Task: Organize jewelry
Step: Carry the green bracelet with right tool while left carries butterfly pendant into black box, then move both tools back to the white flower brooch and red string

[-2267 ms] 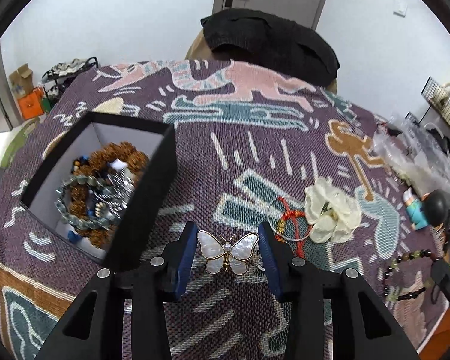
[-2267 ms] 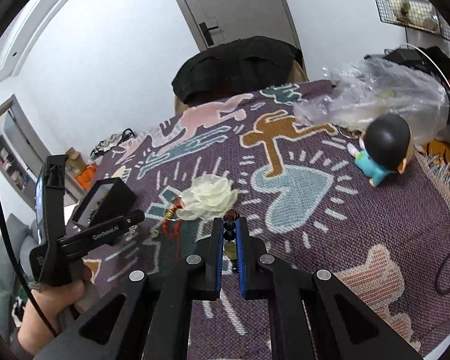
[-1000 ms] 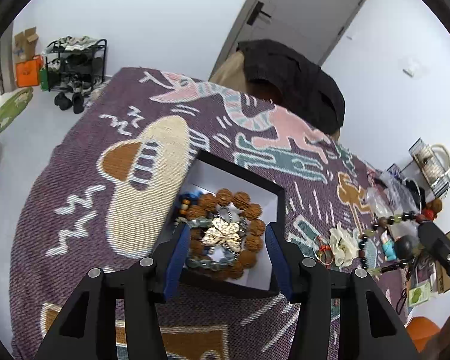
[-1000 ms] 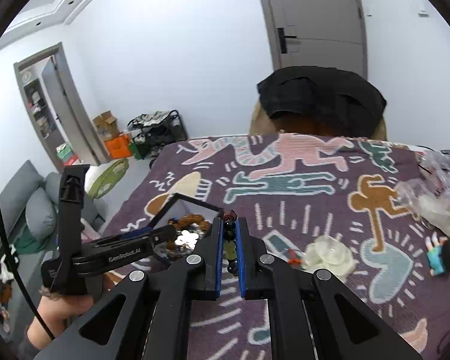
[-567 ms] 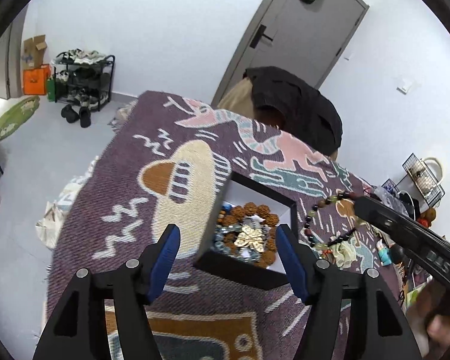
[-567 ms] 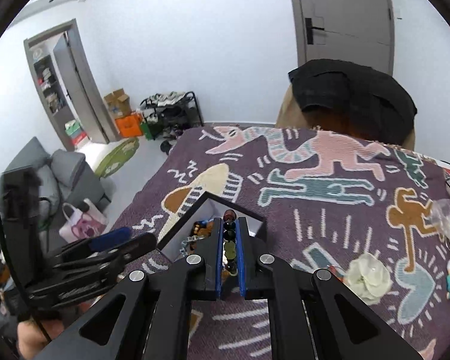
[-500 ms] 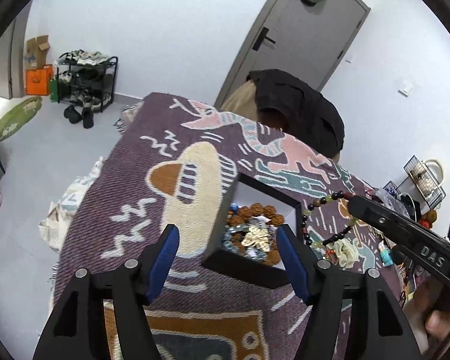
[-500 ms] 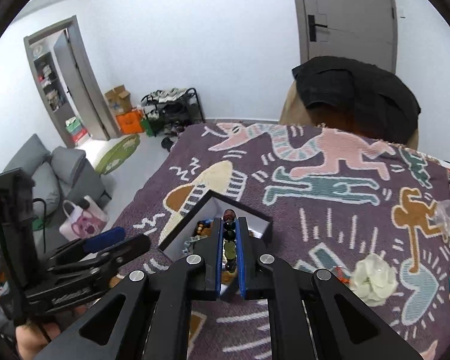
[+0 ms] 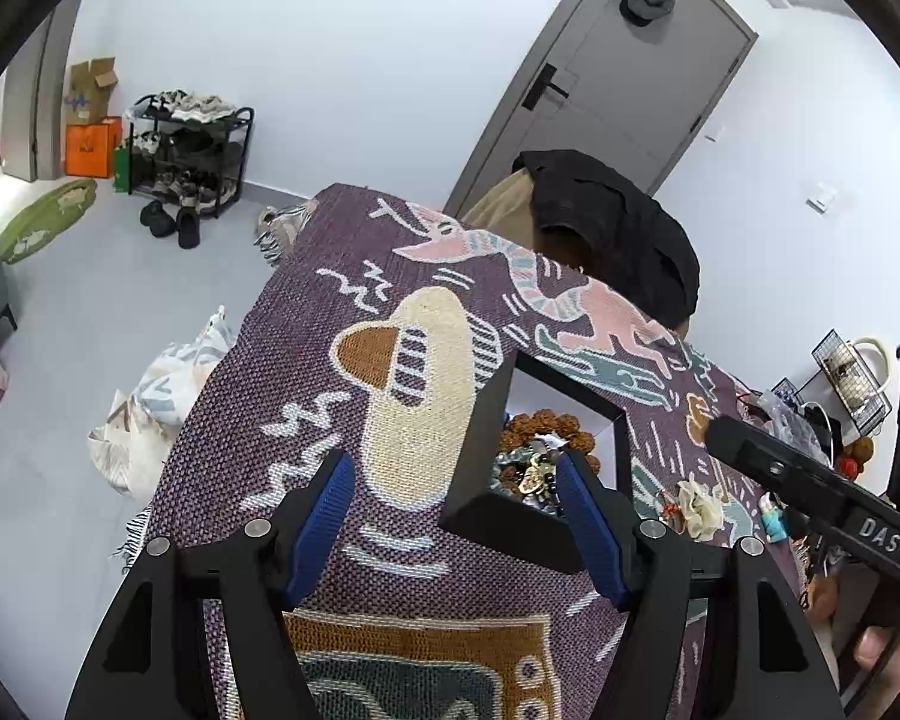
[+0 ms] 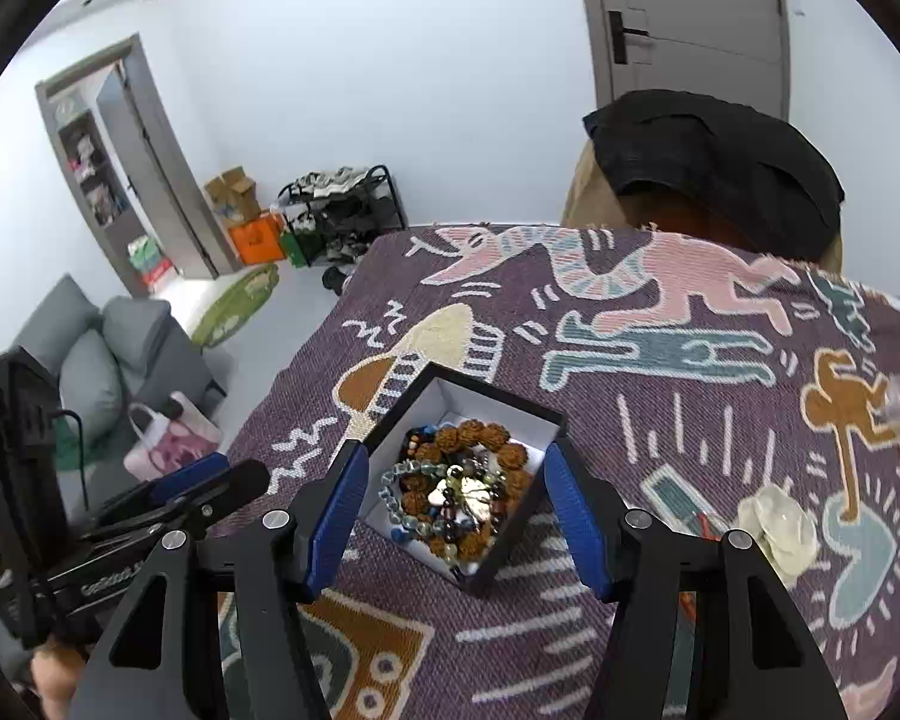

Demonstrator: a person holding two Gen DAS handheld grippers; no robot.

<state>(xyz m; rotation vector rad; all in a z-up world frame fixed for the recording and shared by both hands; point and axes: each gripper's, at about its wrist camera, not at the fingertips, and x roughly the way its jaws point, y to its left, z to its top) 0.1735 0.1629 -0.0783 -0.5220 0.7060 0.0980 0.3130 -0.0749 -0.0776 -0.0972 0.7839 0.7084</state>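
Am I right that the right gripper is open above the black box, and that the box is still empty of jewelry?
Not quite: the right gripper is open above the black box, but the box already holds a pile of bead bracelets, as the right wrist view shows.

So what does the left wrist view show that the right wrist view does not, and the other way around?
Only the left wrist view shows the left gripper from behind, open and empty, a wire basket and a small figurine at the far right.

Only the right wrist view shows the right gripper, whose jaws have just been opening above the black box with nothing between them, and a grey sofa.

Both show the box of bracelets, the purple patterned cloth, the white flower, the shoe rack and the grey door.
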